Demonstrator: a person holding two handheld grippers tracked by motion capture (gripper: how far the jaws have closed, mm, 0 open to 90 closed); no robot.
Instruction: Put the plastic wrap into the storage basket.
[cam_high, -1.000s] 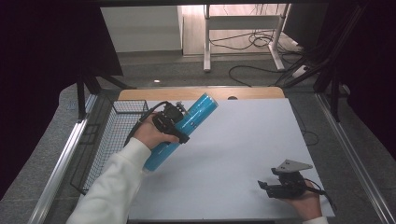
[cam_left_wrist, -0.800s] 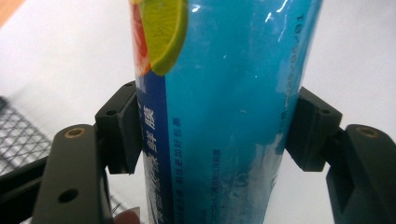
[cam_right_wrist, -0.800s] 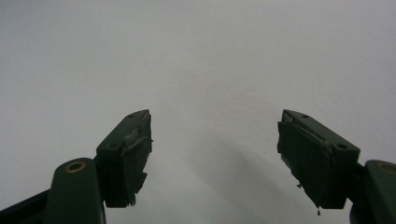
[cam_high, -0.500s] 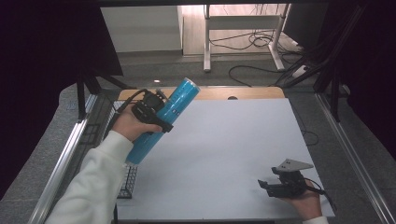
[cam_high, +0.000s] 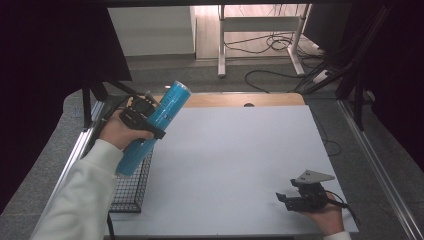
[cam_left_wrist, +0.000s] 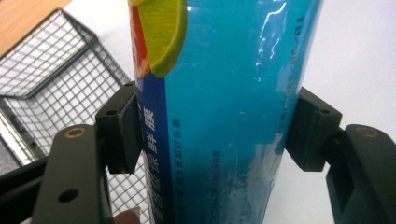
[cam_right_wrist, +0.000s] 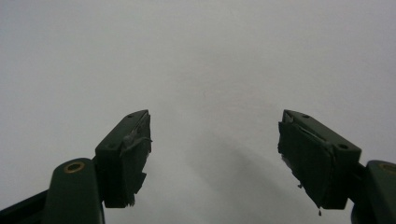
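A long blue tube-shaped can (cam_high: 152, 125) with a lime picture on its label (cam_left_wrist: 219, 107) is held tilted above the table's left edge. My left gripper (cam_high: 142, 116) is shut on its middle, both pads pressed against its sides. The can's lower end hangs over a black wire basket (cam_high: 131, 190); that basket (cam_left_wrist: 56, 84) lies behind the can in the left gripper view. My right gripper (cam_high: 286, 198) rests near the front right of the white table (cam_high: 235, 160), open, with nothing between its fingers (cam_right_wrist: 126, 154).
A strip of bare wood (cam_high: 240, 100) runs along the table's far edge. Metal rails (cam_high: 380, 165) flank the table on both sides. Cables (cam_high: 280, 45) and a table leg frame lie on the floor beyond.
My left gripper has carried the blue can leftward, from over the table to above the wire basket. The right gripper has stayed where it was.
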